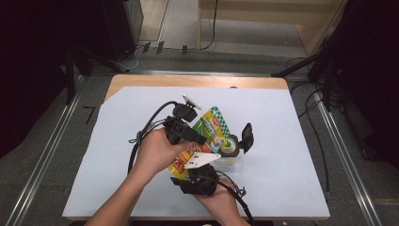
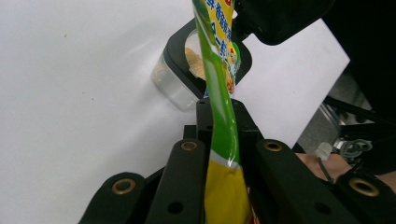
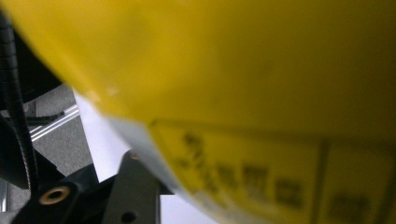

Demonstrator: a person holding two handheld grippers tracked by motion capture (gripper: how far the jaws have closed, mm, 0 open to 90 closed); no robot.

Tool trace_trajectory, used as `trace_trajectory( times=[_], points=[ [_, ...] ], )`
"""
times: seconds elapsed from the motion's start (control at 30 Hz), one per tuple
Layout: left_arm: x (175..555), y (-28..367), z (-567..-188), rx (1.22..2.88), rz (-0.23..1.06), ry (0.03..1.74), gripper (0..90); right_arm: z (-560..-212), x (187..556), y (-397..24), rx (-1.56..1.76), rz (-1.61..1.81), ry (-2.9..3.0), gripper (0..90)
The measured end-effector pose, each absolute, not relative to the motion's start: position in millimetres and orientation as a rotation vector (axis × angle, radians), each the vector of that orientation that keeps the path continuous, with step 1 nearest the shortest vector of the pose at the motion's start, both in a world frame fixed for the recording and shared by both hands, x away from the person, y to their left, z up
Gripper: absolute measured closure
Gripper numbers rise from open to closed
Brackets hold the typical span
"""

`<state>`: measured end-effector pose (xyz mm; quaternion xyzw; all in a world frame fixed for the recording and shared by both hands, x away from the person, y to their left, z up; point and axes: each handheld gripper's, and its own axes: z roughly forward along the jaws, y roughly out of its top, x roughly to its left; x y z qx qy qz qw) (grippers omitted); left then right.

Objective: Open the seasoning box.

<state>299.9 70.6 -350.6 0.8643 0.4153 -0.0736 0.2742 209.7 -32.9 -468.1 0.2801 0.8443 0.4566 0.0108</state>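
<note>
A green and yellow snack pouch (image 1: 214, 127) hangs tilted over a clear container (image 1: 230, 148), whose black hinged lid (image 1: 246, 137) stands flipped up. My left gripper (image 1: 188, 132) is shut on the pouch (image 2: 219, 84) from the side; in the left gripper view both jaws press its flat sides. Below it, the container (image 2: 175, 84) holds some beige crumbs. My right gripper (image 1: 195, 176) sits at the pouch's yellow bottom end. In the right gripper view the blurred yellow pouch (image 3: 257, 70) lies right in front of the camera, with one black jaw at lower left. Contact there is hidden.
A white sheet (image 1: 282, 141) covers the wooden table (image 1: 197, 81). Cables trail from both grippers toward the near edge. Metal rails run along both sides of the table, and dark equipment and more cables lie on the floor to the right.
</note>
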Motion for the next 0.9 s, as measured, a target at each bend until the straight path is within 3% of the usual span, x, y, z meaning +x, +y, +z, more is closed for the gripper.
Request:
trace_trajectory(
  times=[0.13, 0.3, 0.6, 0.9],
  points=[
    [300.5, 69.1, -350.2, 2.304, -0.237, 1.105, 86.4, -468.7, 209.5, -35.4, 0.886, 1.456, 2.634, 70.6],
    [300.7, 69.0, -349.3, 2.295, -0.246, 1.095, 85.5, -464.6, 208.4, -36.9, 0.859, 1.523, 2.617, 72.2],
    [307.9, 72.2, -346.4, 2.284, -0.322, 1.076, 75.9, -462.8, 211.8, -42.3, 0.844, 1.703, 2.609, 73.0],
    [311.6, 58.7, -335.3, 2.390, -0.250, 1.072, 86.6, -461.5, 216.1, -43.7, 0.819, 1.747, 2.621, 72.9]
  ],
)
